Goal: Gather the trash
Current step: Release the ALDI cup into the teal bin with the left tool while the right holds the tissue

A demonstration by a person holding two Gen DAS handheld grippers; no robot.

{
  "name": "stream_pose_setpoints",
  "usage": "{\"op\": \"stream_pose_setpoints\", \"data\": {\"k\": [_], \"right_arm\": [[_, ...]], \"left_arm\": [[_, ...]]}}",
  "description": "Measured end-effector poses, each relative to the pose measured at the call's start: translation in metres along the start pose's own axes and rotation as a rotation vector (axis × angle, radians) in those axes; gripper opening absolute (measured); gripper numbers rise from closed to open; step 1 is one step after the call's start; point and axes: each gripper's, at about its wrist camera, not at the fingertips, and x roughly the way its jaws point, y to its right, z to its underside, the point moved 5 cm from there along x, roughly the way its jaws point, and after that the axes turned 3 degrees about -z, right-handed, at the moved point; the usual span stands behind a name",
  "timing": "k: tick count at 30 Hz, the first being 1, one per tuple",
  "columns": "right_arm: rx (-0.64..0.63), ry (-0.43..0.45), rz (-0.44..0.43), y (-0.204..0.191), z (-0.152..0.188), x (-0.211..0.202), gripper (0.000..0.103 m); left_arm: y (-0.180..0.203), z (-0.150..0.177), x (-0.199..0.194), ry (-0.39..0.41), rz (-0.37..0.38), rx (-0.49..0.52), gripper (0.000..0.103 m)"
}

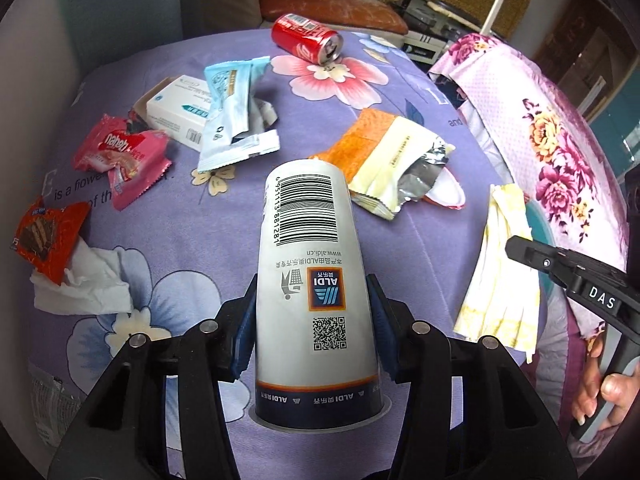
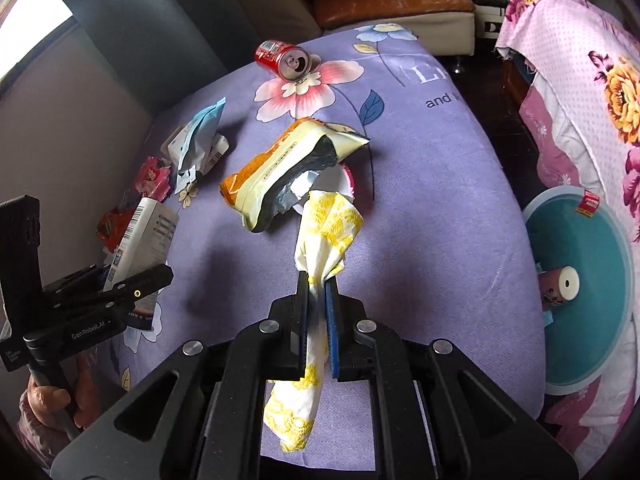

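Observation:
A white ALDI paper cup (image 1: 308, 220) is clamped between the blue pads of my left gripper (image 1: 312, 280), lifted above the purple flowered tablecloth (image 1: 192, 232). In the right wrist view the same cup (image 2: 148, 236) shows at the left in the left gripper (image 2: 132, 284). My right gripper (image 2: 316, 280) is shut on a yellow-and-white paper napkin (image 2: 328, 224), which hangs out both above and below the pads. That napkin (image 1: 500, 272) also appears at the right of the left wrist view.
Still on the cloth: a red cola can (image 1: 306, 40), an orange-yellow snack bag (image 1: 384, 160), a blue-white wrapper (image 1: 232, 112), a white box (image 1: 180, 108), a pink wrapper (image 1: 120, 156), an orange wrapper (image 1: 48, 236) and a white tissue (image 1: 84, 288). A teal bin (image 2: 580, 240) stands right of the table.

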Motion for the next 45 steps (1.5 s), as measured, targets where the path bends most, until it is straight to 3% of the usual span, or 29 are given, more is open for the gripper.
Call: {"op": "stream_pose_setpoints", "data": {"k": [10,17,23,32,45], "right_arm": [[0.168,0.15,0.059,0.098,-0.005,-0.06,0.008],[0.308,0.219,0.153,0.186,0.015,-0.101,0.008],[0.386,0.26,0.211,0.238,0.036,-0.126,0.008],[0.44,0.244,0.211,0.269,0.052,-0.122,0.008],[0.43,0.22,0.213,0.273,0.049,-0.11,0.008]], "left_arm": [[0.118,-0.029,0.008,0.016,0.054,0.21,0.051],[0.22,-0.032,0.021,0.012,0.109,0.39,0.051],[0.28,-0.023,0.042,-0.033,0.14,0.486,0.051],[0.323,-0.014,0.069,-0.069,0.135,0.538,0.051],[0.339,-0.016,0.08,-0.073,0.147,0.534,0.051]]}}
